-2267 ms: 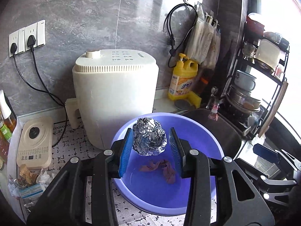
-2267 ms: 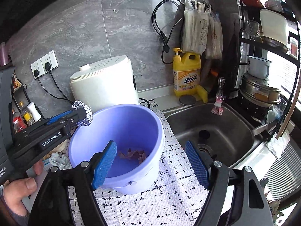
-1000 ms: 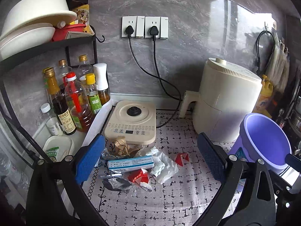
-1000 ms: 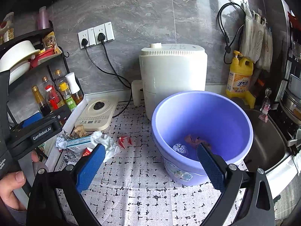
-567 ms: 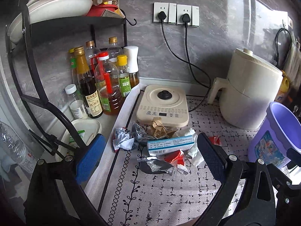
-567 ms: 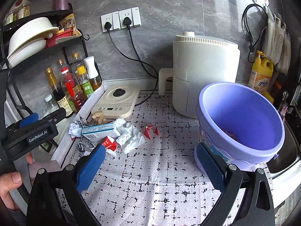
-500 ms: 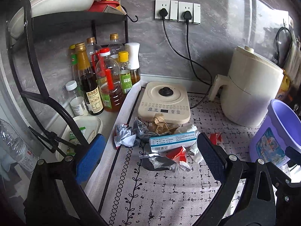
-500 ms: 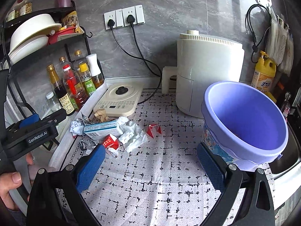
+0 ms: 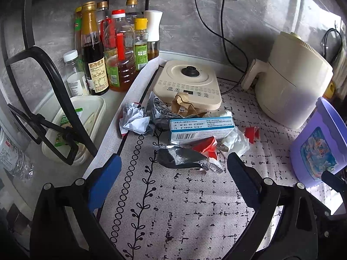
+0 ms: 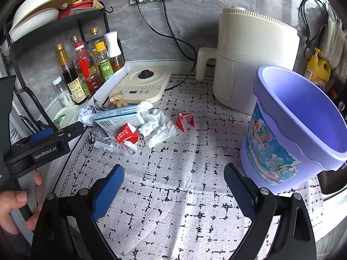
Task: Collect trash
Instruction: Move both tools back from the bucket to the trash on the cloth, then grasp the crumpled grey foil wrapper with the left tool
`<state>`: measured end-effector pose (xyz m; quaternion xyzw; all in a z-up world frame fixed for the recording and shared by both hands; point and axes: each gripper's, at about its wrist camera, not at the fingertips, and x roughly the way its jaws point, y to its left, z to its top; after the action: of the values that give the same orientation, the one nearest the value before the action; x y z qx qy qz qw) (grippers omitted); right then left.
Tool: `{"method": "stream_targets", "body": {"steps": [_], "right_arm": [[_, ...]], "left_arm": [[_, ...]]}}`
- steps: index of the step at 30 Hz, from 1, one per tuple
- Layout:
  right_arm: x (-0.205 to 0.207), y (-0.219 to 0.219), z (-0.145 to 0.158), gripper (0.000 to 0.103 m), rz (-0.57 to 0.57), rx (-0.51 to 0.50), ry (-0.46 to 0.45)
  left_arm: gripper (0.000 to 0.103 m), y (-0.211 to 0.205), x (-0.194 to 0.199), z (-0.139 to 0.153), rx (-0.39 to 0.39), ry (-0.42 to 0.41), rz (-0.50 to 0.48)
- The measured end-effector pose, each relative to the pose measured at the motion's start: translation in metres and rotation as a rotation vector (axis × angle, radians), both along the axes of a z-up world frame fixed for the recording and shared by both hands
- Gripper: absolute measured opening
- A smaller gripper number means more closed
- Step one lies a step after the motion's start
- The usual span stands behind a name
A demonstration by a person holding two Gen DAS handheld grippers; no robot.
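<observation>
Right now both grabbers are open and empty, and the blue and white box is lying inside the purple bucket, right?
Not quite. The left gripper and right gripper are open and empty, but the blue and white box is not in the purple bucket. It lies on the mat in the trash pile, in front of the cream cooktop. The right wrist view shows it.

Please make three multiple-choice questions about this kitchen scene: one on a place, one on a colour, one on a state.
1. Where does the small red folded scrap lie?
A. in the bucket
B. on the mat, between the trash pile and the bucket
C. on the rack

2. What colour is the bucket?
A. purple
B. green
C. black

3. How is the left gripper?
A. shut on a box
B. open, holding nothing
C. out of view

Answers: B, it sits alone on the mat; A, its wall is purple; B, its blue pads stand wide apart.
</observation>
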<state>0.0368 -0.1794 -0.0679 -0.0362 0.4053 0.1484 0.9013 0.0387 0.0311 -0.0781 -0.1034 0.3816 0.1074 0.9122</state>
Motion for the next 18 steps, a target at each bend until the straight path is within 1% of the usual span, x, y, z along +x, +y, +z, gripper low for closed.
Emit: {"method": "stream_targets", "body": {"steps": [4,7,9,12,15,18], "right_arm": [[0.002,-0.005,-0.007,0.091,0.001,-0.013,0.023],[0.006,-0.008,-0.011,0.092,0.0,-0.018,0.033],[0.01,-0.009,-0.014,0.095,0.002,-0.015,0.038],[0.016,-0.007,-0.021,0.095,0.016,-0.019,0.054],[0.023,-0.003,-0.027,0.095,0.034,-0.017,0.066],[0.032,0.002,-0.031,0.095,0.051,-0.02,0.068]], "left_arm": [[0.096,-0.005,0.013,-0.016,0.009,0.025,0.008],[0.093,-0.004,0.021,-0.028,-0.013,0.047,0.019],[0.092,-0.004,0.026,-0.035,-0.02,0.057,0.026],[0.086,-0.002,0.034,-0.047,-0.039,0.081,0.037],[0.072,-0.003,0.042,-0.057,-0.063,0.101,0.044],[0.052,-0.004,0.044,-0.058,-0.094,0.089,0.041]]}}
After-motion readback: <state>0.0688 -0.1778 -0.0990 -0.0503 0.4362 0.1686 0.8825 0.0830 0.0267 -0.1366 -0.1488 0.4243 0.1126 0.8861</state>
